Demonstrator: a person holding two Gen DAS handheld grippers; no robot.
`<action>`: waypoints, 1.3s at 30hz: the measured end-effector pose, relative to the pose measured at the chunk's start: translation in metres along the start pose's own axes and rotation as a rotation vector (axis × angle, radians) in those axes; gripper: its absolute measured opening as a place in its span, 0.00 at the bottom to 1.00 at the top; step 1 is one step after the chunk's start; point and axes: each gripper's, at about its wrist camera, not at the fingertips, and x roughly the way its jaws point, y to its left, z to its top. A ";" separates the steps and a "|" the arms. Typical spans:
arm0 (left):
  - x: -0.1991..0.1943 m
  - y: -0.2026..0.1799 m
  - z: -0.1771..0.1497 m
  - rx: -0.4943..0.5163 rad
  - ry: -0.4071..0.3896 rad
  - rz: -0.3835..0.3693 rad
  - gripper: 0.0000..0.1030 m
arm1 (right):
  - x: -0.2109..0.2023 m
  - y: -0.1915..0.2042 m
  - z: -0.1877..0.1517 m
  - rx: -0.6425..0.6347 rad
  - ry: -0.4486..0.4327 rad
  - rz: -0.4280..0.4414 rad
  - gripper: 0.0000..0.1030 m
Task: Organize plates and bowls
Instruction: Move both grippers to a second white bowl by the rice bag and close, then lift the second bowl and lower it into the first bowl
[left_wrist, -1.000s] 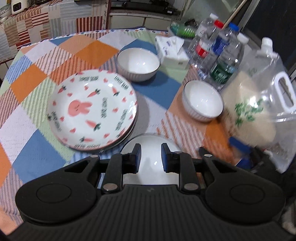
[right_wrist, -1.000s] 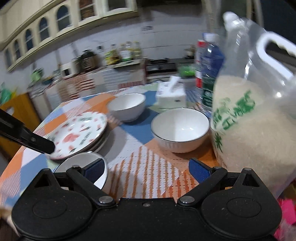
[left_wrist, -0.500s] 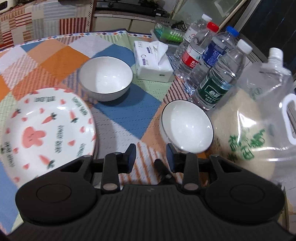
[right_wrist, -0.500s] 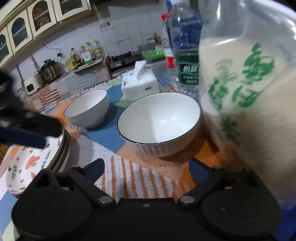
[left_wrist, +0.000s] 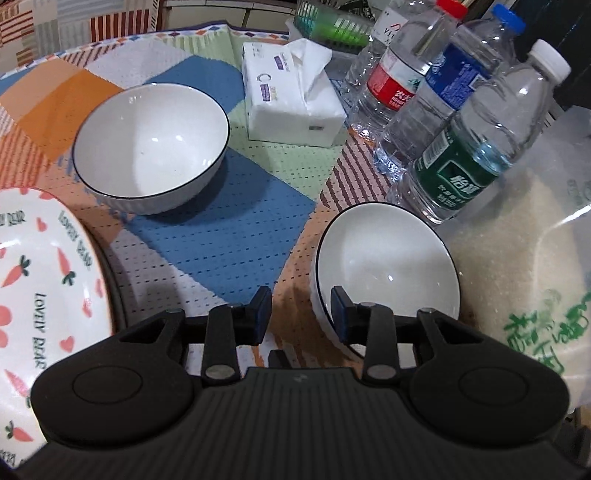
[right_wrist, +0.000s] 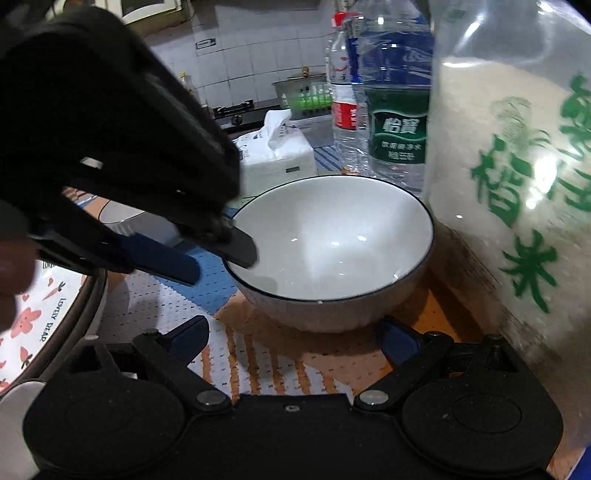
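Note:
A white bowl with a dark rim (left_wrist: 388, 266) (right_wrist: 332, 240) stands beside the rice bag. My left gripper (left_wrist: 301, 314) (right_wrist: 207, 258) is open and straddles this bowl's near-left rim. One of its fingers (right_wrist: 240, 251) is inside the bowl and the other is outside, and the pads do not press on the rim. My right gripper (right_wrist: 291, 334) is open wide just in front of the same bowl and holds nothing. A second white bowl (left_wrist: 151, 147) sits farther back on the left. Stacked carrot-and-bunny plates (left_wrist: 44, 295) (right_wrist: 37, 321) lie at the left.
A rice bag (left_wrist: 524, 258) (right_wrist: 509, 184) stands tight against the bowl's right side. Three water bottles (left_wrist: 461, 147) crowd behind it. A tissue pack (left_wrist: 291, 99) sits at the back, with a green basket (left_wrist: 332, 22) behind. A patchwork cloth (left_wrist: 229, 221) covers the table.
My left gripper left the small white dish by the plates, swung right to the near bowl's rim, and its jaws widened. My right gripper came lower and closer to that bowl.

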 end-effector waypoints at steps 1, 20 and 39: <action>0.003 0.000 0.000 -0.001 0.003 0.000 0.31 | 0.001 0.000 0.000 -0.007 0.000 0.001 0.97; -0.003 0.016 -0.006 -0.061 0.064 -0.042 0.08 | -0.002 0.005 -0.006 -0.070 0.001 0.003 0.98; -0.109 0.009 -0.023 -0.047 0.020 -0.053 0.09 | -0.089 0.023 0.014 -0.283 -0.128 0.108 0.94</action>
